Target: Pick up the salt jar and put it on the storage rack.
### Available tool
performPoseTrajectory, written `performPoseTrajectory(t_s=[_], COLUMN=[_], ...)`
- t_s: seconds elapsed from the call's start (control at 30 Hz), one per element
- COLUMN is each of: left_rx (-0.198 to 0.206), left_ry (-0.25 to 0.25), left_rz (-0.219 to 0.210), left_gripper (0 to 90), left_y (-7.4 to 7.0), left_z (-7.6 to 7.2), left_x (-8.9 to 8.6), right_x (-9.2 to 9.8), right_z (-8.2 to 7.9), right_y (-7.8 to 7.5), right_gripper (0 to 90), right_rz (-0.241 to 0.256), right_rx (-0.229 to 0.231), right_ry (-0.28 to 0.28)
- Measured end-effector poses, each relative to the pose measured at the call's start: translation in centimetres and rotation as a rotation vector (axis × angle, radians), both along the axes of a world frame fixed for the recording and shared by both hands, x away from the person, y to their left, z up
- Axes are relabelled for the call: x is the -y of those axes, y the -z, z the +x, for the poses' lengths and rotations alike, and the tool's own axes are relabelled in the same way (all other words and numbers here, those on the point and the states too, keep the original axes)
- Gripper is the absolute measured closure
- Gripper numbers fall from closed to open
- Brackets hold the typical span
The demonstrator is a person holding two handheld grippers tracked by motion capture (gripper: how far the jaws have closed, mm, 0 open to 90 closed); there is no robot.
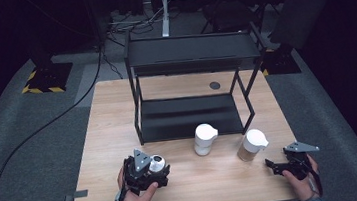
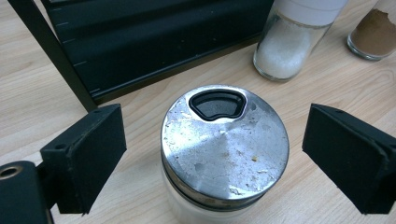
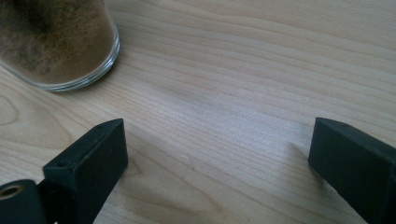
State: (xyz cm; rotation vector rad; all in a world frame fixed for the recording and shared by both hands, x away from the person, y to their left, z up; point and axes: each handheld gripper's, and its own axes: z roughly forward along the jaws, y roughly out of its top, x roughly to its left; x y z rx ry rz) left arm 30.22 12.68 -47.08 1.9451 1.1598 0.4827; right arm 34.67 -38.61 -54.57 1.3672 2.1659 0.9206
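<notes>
A glass shaker with a worn metal lid (image 2: 224,147) stands on the wooden table between the wide-apart jaws of my left gripper (image 2: 212,158); neither jaw touches it. From above, this shaker (image 1: 157,163) sits at the front left with the left gripper (image 1: 150,171) around it, held by a hand. A jar of white grains with a white cap (image 1: 204,139) (image 2: 292,39) stands mid-table. A jar of brown powder (image 1: 251,145) (image 3: 56,42) (image 2: 376,32) stands to its right. My right gripper (image 1: 281,166) (image 3: 215,161) is open over bare wood, right of the brown jar.
A black two-tier metal rack (image 1: 192,86) stands at the back of the table (image 1: 108,118), its lower shelf (image 2: 154,42) just beyond the metal-lidded shaker. A small round dark grommet (image 1: 214,85) sits behind it. Chairs and cables lie on the floor beyond.
</notes>
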Motion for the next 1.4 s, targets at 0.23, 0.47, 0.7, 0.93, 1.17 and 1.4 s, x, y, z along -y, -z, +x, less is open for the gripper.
performPoseTrajectory(t_s=[0.23,0.47,0.7,0.93,1.17,1.4], left_rx=[-0.006,-0.001,-0.013,-0.025,-0.032,-0.037], left_ry=[-0.004,-0.012,-0.010,-0.008,-0.011,-0.012], left_rz=[0.001,0.001,0.000,0.002,0.006,0.013], left_gripper=[6.1,6.6,6.6,6.9,7.4,8.5], left_y=[0.7,1.1,1.7,2.2,2.6,3.1], left_z=[0.1,0.1,0.2,0.3,0.3,0.4], left_x=[0.1,0.0,0.2,0.3,0.4,0.5], right_x=[0.0,0.0,0.0,0.0,0.0,0.0], right_z=[0.0,0.0,0.0,0.0,0.0,0.0], right_y=[0.0,0.0,0.0,0.0,0.0,0.0], right_gripper=[4.5,4.5,4.5,4.5,4.5,4.5], right_rz=[0.000,0.000,-0.001,-0.002,-0.001,-0.001], right_rx=[0.000,0.000,0.000,0.000,0.000,0.000], right_ry=[0.000,0.000,-0.002,-0.002,-0.002,-0.002])
